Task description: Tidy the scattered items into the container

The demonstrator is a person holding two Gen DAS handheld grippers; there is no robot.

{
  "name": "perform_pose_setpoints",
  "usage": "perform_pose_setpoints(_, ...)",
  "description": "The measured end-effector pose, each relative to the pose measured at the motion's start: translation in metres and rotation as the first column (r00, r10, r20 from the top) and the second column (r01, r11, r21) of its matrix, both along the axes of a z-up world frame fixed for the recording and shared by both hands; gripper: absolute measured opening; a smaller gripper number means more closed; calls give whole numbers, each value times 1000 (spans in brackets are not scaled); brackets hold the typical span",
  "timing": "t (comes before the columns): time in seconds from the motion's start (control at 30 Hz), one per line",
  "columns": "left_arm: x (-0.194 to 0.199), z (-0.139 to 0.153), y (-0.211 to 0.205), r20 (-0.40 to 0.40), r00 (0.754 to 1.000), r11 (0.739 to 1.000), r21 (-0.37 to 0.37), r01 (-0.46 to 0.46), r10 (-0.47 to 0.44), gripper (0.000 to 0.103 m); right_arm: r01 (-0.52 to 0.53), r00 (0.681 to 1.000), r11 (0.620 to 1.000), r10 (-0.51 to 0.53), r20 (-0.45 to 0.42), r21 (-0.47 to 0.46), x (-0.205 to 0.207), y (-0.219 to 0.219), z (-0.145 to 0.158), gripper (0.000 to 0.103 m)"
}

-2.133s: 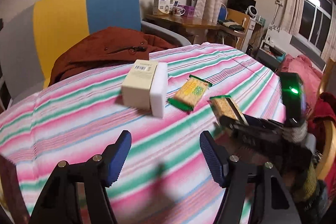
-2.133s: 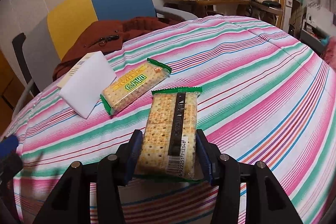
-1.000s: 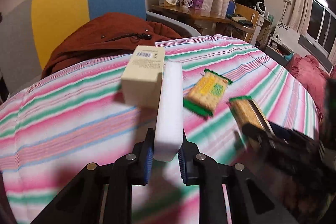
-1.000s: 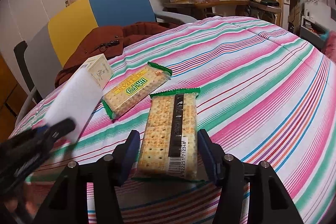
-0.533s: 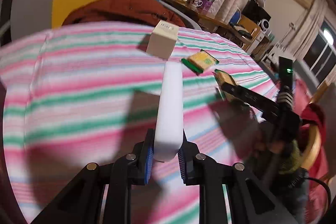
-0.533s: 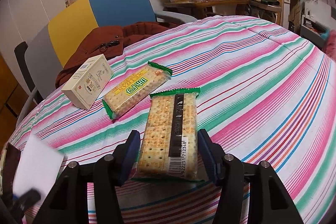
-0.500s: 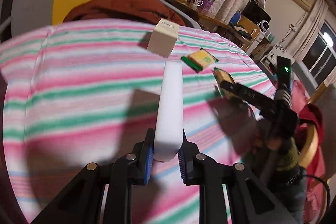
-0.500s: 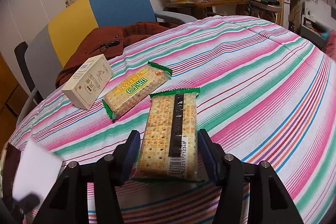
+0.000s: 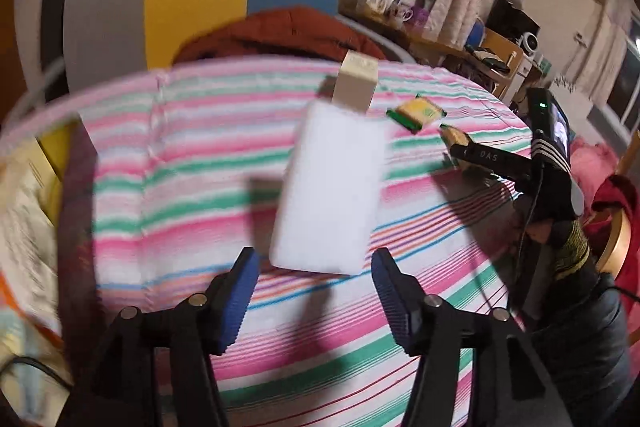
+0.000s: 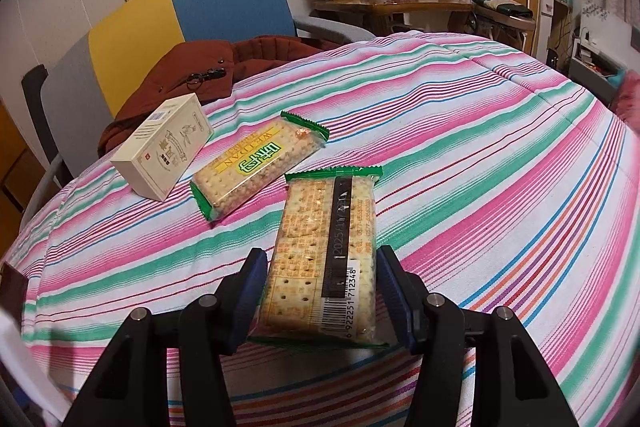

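The left hand-held gripper (image 9: pixel 316 291) was spread wide, its blue pads (image 9: pixel 240 297) clear of everything. Just ahead of it, at twelve o'clock, a white sponge block (image 9: pixel 330 189) showed blurred and tilted, touching neither pad; whether it hung in the air or lay on the striped cloth (image 9: pixel 192 155) could not be told. Beyond the block, also at twelve o'clock, stood a cream carton (image 9: pixel 355 85), and toward one o'clock lay a green-edged cracker pack (image 9: pixel 416 113). At the far nine o'clock edge of the left wrist view sat a blurred dark-walled shape with pale contents, too smeared to name.

The right hand-held gripper (image 10: pixel 318 293) straddled a second cracker pack (image 10: pixel 324 263), barcode end nearest the camera. Its pads (image 10: pixel 250 291) sat just beside the wrapper's long edges; whether they pressed it or only flanked it could not be told. The pack lay lengthwise toward twelve o'clock on the cloth. At eleven o'clock from it lay the green-edged pack, angled, and farther toward ten o'clock the cream carton on its side, near but apart. A rust-brown jacket (image 10: pixel 208 67) was draped over the yellow-and-blue chair (image 10: pixel 192 7) behind.
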State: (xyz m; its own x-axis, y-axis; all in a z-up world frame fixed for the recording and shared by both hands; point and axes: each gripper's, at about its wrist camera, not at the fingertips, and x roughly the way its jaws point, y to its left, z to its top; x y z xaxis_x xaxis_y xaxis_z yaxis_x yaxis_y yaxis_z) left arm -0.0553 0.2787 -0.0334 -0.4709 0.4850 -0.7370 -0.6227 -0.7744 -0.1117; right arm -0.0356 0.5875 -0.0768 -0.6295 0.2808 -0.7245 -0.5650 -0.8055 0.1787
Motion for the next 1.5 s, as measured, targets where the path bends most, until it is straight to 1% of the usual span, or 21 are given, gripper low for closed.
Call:
perform_pose_setpoints(0.07, 0, 5, 0, -44, 999, 1000, -18, 1, -2, 60, 1, 1000, 1000, -1, 0, 1, 1, -1, 1, 56)
perform_pose_setpoints(0.2, -11, 5, 2, -38, 999, 999, -35, 3, -4, 62, -3, 1000, 1000, 3, -4, 1, 5, -5, 2, 55)
perform_pose_setpoints(0.27, -16, 7, 7, -32, 999, 999, -26, 27, -28, 71, -7, 1000, 1000, 7, -11, -4, 7, -8, 2, 54)
perform_pose_setpoints(0.3, -18, 8, 11, -28, 999, 999, -16, 44, -44, 83, -9, 1000, 1000, 8, -14, -6, 9, -8, 2, 54)
perform_pose_setpoints(0.33, -21, 9, 15, -27, 998, 998, -12, 54, -54, 86, -10, 1000, 1000, 10, -17, -9, 10, -9, 3, 54)
perform_pose_setpoints(0.37, -25, 9, 19, -25, 998, 998, -19, 60, -60, 86, -12, 1000, 1000, 11, -22, -14, 12, -9, 3, 54)
perform_pose_setpoints(0.6, -47, -11, 54, -32, 998, 986, -159, 47, -53, 86, -17, 999, 999, 16, -48, -33, 16, -10, 2, 54)
perform_pose_setpoints(0.67, -51, -19, 60, -29, 998, 980, -194, 46, -52, 84, -18, 998, 999, 16, -53, -36, 16, -11, 2, 54)
perform_pose_setpoints(0.73, -52, -24, 61, -20, 999, 979, -201, 36, -40, 75, -19, 998, 999, 17, -59, -40, 17, -11, 2, 54)
perform_pose_setpoints(0.77, -52, -26, 60, -12, 999, 981, -192, 35, -38, 61, -21, 998, 999, 18, -62, -42, 18, -11, 3, 54)
perform_pose_setpoints(0.83, -50, -27, 58, -20, 999, 982, -186, 33, -37, 59, -25, 997, 999, 22, -68, -46, 20, -12, 3, 53)
perform_pose_setpoints(0.93, -43, -23, 55, -43, 998, 983, -181, 38, -47, 56, -30, 997, 998, 26, -79, -58, 24, -14, 3, 51)
perform_pose_setpoints(1.0, -39, -15, 50, -42, 998, 988, -148, 42, -49, 56, -41, 996, 997, 35, -86, -64, 28, -18, 4, 50)
perform_pose_setpoints(1.1, -22, 2, 43, -85, 994, 992, -106, 61, -70, 56, -68, 994, 996, 62, -94, -61, 36, -29, 4, 49)
perform_pose_setpoints(1.17, -7, 14, 38, -122, 989, 993, -89, 74, -84, 56, -92, 992, 995, 87, -94, -49, 43, -41, 4, 49)
perform_pose_setpoints(1.27, 11, 31, 26, -140, 985, 995, -36, 97, -101, 56, -120, 989, 993, 119, -85, -8, 54, -63, 3, 49)
perform_pose_setpoints(1.33, 22, 41, 17, -160, 981, 994, -15, 110, -111, 56, -149, 985, 989, 149, -88, 12, 61, -78, 3, 49)
perform_pose_setpoints(1.4, 30, 49, 12, -203, 971, 992, -23, 125, -127, 57, -176, 980, 984, 177, -95, 17, 68, -93, 2, 49)
perform_pose_setpoints(1.47, 35, 54, 9, -256, 954, 988, -37, 149, -154, 57, -191, 977, 981, 192, -98, 19, 71, -103, 2, 49)
perform_pose_setpoints(1.5, 34, 56, 7, -259, 954, 988, -41, 148, -153, 57, -198, 975, 980, 199, -99, 17, 72, -108, 2, 49)
